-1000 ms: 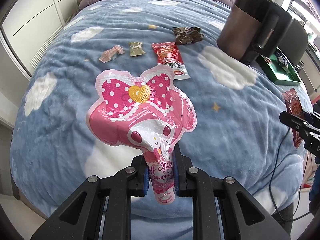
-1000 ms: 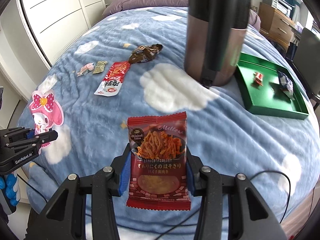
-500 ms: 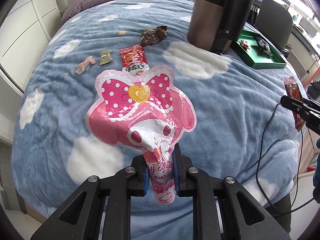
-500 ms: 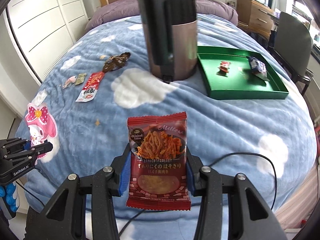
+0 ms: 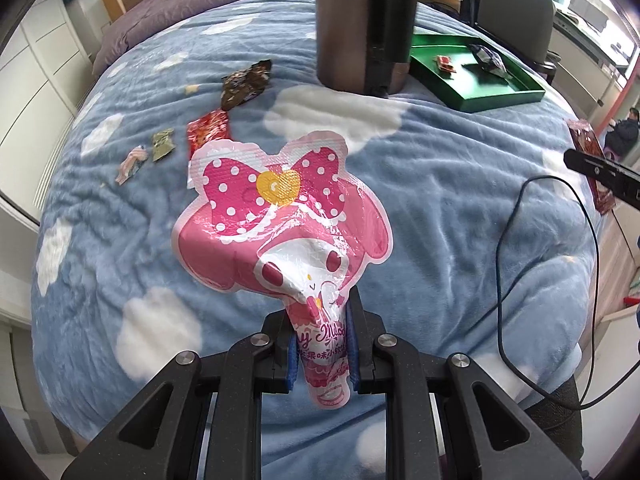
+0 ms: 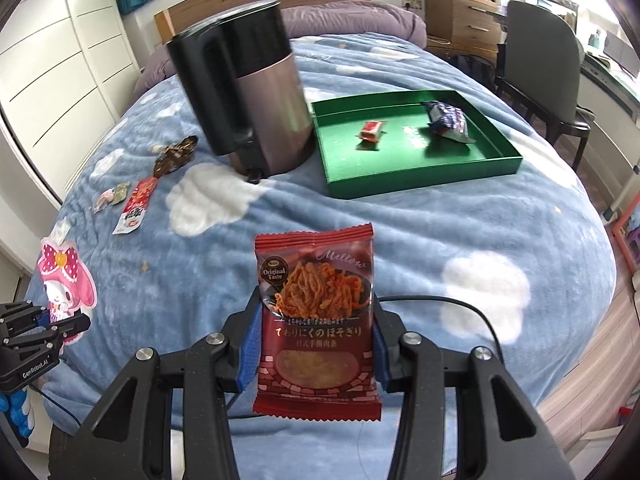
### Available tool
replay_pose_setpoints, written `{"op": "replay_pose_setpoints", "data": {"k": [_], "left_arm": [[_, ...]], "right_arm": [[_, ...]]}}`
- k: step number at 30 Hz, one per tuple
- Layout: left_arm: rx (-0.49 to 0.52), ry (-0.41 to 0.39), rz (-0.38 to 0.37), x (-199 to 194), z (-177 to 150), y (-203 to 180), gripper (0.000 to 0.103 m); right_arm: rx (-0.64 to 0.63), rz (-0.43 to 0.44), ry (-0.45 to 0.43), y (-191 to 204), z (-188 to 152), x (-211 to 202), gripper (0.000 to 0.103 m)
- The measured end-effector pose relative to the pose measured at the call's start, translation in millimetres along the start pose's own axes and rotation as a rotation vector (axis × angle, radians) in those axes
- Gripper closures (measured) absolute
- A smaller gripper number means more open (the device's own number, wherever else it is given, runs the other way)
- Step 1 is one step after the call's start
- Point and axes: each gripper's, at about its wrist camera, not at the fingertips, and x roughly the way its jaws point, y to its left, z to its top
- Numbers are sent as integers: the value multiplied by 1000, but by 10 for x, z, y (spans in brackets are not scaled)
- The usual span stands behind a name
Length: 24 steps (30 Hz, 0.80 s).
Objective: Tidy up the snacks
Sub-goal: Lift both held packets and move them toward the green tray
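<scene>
You are carrying both snacks above the bed's near edge, left tool (image 5: 322, 346) clamped on the pink packet (image 5: 284, 224), right tool (image 6: 316, 344) gripping the red packet (image 6: 316, 320); next, probably reach past the bin (image 6: 248, 96) to the green tray (image 6: 416, 168).

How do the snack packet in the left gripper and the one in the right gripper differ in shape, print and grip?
The pink character-shaped packet is die-cut with a polka-dot bow; the red noodle-snack packet is a plain rectangle picturing orange strips. The left gripper pinches the pink packet by its narrow bottom stem, while the right gripper clamps the red packet across its full width, jaws standing wider. Both packets are held upright above the blue cloud-print blanket.
</scene>
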Motion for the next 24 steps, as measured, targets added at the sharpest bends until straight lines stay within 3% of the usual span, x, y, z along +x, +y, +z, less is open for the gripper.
{"op": "replay_pose_setpoints", "data": {"k": [24], "left_arm": [[180, -3, -50, 36, 610, -1067, 87]], "right_arm": [[125, -43, -53, -957, 323, 71, 40]]}}
